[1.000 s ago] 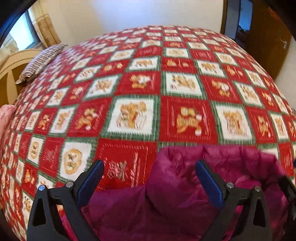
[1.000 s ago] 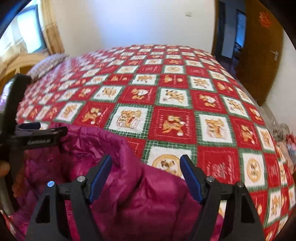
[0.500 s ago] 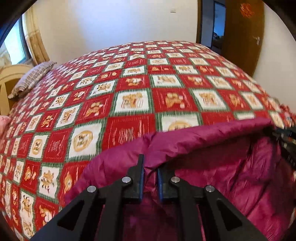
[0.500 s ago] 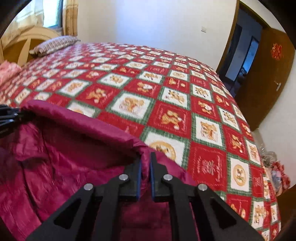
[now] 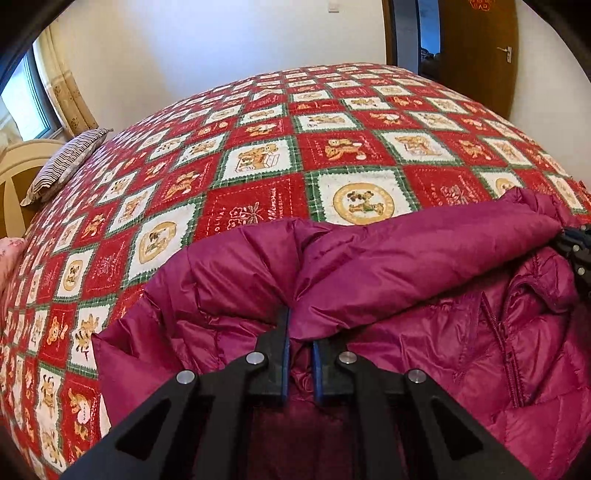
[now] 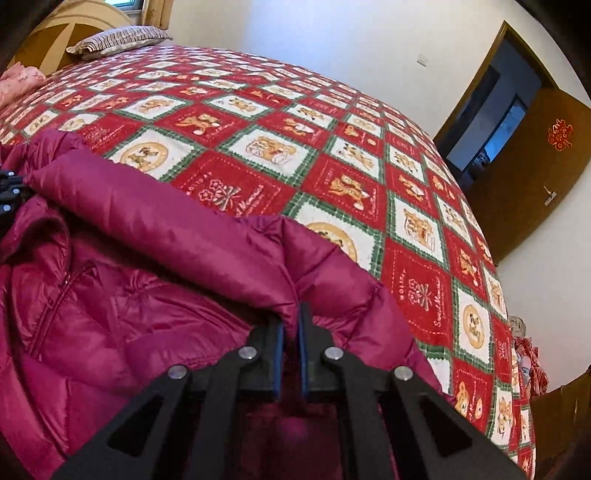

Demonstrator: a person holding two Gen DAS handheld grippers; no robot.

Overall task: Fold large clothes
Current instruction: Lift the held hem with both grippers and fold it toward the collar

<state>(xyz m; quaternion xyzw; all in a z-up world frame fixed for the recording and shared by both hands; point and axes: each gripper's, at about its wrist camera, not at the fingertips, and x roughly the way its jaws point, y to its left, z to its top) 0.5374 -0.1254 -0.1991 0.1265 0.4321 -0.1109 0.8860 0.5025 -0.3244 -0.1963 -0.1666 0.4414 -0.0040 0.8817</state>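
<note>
A magenta quilted down jacket (image 5: 424, 280) lies on the bed with its zip side up; it also shows in the right wrist view (image 6: 122, 302). My left gripper (image 5: 298, 332) is shut on the jacket's puffy edge. My right gripper (image 6: 291, 328) is shut on the same edge further along. The edge is stretched between the two grippers and lifted off the bed. Each gripper shows at the side of the other's view: the right gripper (image 5: 578, 251) and the left gripper (image 6: 9, 192).
The bed has a red, white and green checked blanket (image 5: 332, 147) with bear prints. A striped pillow (image 5: 62, 166) and wooden headboard (image 6: 70, 26) are at the head. A brown door (image 6: 528, 177) and open doorway stand at the right. Some clothes (image 6: 528, 354) lie beyond the bed edge.
Both grippers were open over the jacket a second ago, then shut on its edge. Since then they have lifted the edge and drawn it back, further apart.
</note>
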